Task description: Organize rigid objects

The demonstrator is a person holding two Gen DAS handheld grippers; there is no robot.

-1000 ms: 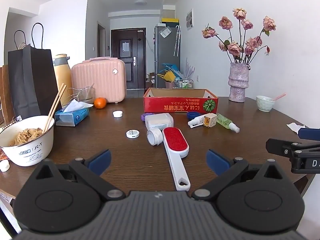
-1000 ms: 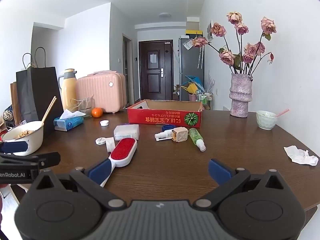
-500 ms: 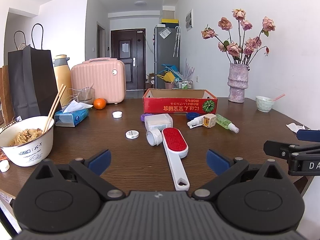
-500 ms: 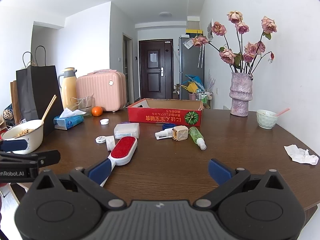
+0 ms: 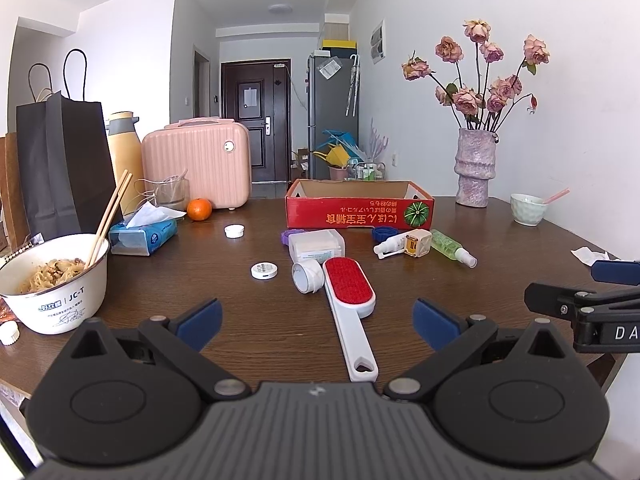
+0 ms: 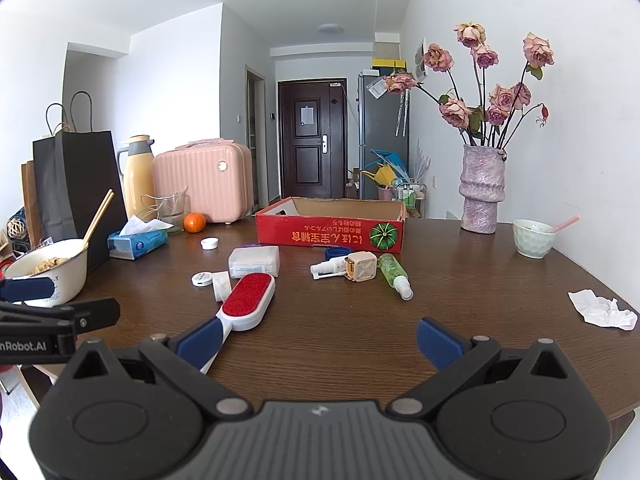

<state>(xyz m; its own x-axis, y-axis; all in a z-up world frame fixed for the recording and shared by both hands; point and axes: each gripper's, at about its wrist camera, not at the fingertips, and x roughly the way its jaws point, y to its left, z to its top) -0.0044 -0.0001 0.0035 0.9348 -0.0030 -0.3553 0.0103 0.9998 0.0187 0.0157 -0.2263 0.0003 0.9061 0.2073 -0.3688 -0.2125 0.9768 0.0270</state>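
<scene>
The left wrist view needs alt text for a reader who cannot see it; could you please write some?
The open left gripper hovers over a brown table, empty, with a red-and-white lint brush lying just ahead. Beyond it, small bottles and caps lie scattered before an open red cardboard box. A noodle bowl sits left; the right gripper enters from the right.

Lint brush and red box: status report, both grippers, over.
Left gripper open, right gripper open, both empty. Lint brush flat on table, untouched; red box open behind it. Tape roll beside brush head.
</scene>
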